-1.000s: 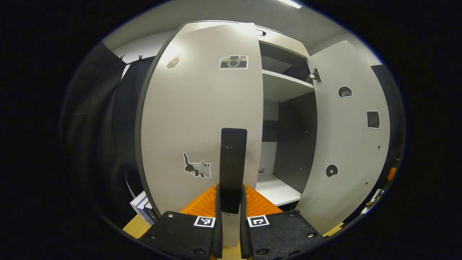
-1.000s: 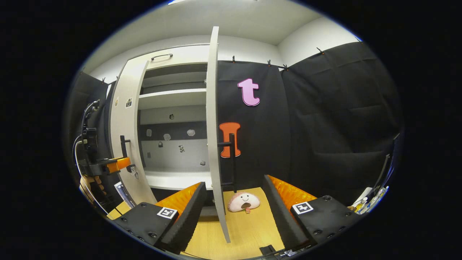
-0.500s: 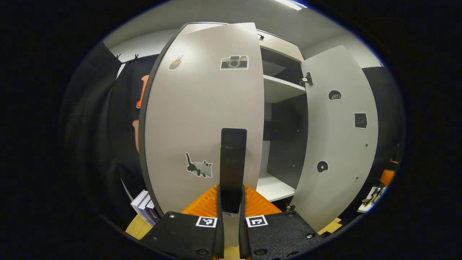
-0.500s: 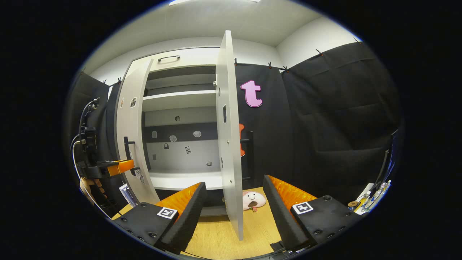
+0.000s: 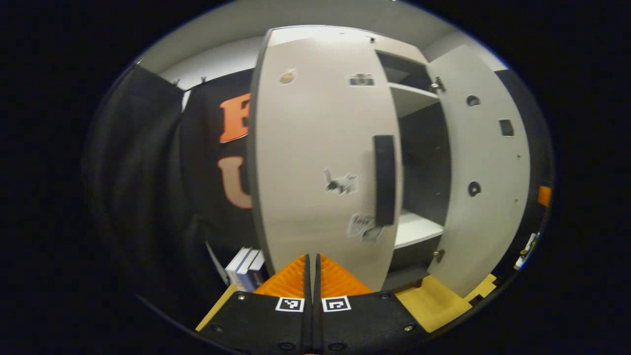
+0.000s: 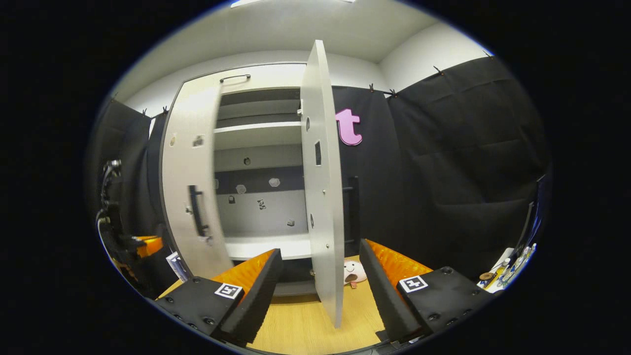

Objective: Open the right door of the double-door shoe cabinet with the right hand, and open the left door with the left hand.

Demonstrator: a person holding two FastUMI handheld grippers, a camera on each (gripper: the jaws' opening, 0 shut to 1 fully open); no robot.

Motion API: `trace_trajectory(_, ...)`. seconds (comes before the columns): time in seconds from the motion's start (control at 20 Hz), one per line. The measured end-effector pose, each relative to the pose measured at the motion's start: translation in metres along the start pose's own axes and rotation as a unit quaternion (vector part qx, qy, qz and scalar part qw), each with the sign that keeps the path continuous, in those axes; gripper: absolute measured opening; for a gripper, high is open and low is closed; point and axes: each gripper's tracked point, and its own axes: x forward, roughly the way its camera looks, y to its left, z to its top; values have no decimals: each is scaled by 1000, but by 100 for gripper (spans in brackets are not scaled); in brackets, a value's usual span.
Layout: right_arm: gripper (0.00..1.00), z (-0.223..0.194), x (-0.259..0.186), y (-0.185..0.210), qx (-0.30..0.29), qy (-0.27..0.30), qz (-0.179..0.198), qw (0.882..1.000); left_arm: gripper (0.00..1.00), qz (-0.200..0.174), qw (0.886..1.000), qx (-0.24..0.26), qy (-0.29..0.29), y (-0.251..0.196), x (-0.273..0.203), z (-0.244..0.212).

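We found both doors swung out. The left door (image 5: pixel 320 158) stood ahead of the left gripper (image 5: pixel 310 266), its upright handle (image 5: pixel 384 180) up and to the right of the pressed-together, empty fingers. The right gripper (image 6: pixel 320 273) hung spread around the right door (image 6: pixel 323 182) edge without touching.

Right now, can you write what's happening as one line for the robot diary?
left door: open, handle free | right door: open | left gripper: shut, empty | right gripper: open, empty
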Motion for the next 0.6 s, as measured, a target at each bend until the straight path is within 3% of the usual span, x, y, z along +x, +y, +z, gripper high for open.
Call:
trace_trajectory(0.05, 92, 1, 2, 1, -3, -3, 3, 1000, 0, -20, 999, -30, -3, -11, -1, -1)
trace_trajectory(0.2, 92, -3, 0, 7, -3, 7, 12, 1000, 0, -45, 999, -2, -27, -34, 8, 18)
trace_trajectory(0.25, 100, -4, -2, 8, -1, 8, 13, 1000, 4, -60, 998, -5, -35, -52, 13, 25)
trace_trajectory(0.3, 92, -4, -2, 8, -2, 9, 12, 1000, 0, -80, 996, -9, -38, -71, 20, 32)
trace_trajectory(0.35, 92, -3, -3, 6, -3, 10, 9, 1000, 11, -92, 995, -6, -37, -89, 29, 36)
trace_trajectory(0.45, 92, -2, -5, -4, -4, 6, -7, 1000, 20, -93, 995, 1, -40, -113, 54, 47)
trace_trajectory(0.5, 100, 0, -5, -8, -4, 3, -16, 1000, 23, -88, 995, 4, -40, -119, 65, 52)
trace_trajectory(0.6, 100, 1, -6, -18, -4, 0, -36, 999, 27, -80, 996, 19, -46, -127, 88, 61)
